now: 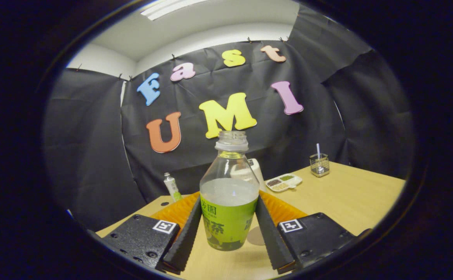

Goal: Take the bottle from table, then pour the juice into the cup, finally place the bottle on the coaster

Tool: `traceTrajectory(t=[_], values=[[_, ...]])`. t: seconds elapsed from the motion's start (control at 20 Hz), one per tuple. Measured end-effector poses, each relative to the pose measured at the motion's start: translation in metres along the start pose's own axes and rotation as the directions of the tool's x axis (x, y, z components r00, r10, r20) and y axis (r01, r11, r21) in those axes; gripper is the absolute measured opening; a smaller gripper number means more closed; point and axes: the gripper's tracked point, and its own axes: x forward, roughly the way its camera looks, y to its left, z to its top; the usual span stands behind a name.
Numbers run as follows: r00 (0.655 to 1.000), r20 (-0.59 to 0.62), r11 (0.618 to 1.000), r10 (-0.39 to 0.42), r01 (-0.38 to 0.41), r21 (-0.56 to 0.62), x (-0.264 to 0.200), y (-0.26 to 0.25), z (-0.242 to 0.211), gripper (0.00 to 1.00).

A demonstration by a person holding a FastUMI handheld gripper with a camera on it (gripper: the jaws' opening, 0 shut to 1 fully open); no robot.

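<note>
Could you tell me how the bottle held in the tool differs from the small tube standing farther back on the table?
The bottle is large and clear, with an open neck; the tube is slim, opaque and capped. The bottle sits between the fingers of the tool, which press its label from both sides; the tube stands free beyond them. The bottle stands upright; the tube leans slightly. Both carry green on their bodies.

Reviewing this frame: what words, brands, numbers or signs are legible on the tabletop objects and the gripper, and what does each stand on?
Label of the clear plastic bottle with a green label, pinched between both fingers of the gripper: printed characters, partly covered and warped, not readable.
Print on the small white tube beyond the fingers: too small to read.
The square black-and-white markers on the gripper body: coded patterns, no words.
Numbers: none readable.
</note>
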Motion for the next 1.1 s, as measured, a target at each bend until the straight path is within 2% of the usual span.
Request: traceTrajectory(t=[0.15,0.3,0.6,0.75,0.9,1.1], values=[[0.999,-0.007,0.996,-0.046,0.045,-0.073,0.022,-0.018,-0.002,0.82],[0.997,-0.048,0.981,-0.063,0.053,-0.188,0.045,-0.027,-0.011,0.82],[0.987,-0.073,0.925,-0.147,0.111,-0.364,0.083,-0.038,-0.029,0.83],[0.983,-0.1,0.923,-0.155,0.108,-0.369,0.093,-0.036,-0.05,0.83],[0.975,-0.093,0.916,-0.202,0.155,-0.369,0.102,-0.049,-0.06,0.83],[0.98,-0.104,0.949,-0.172,0.137,-0.285,0.098,-0.05,-0.068,0.83]])
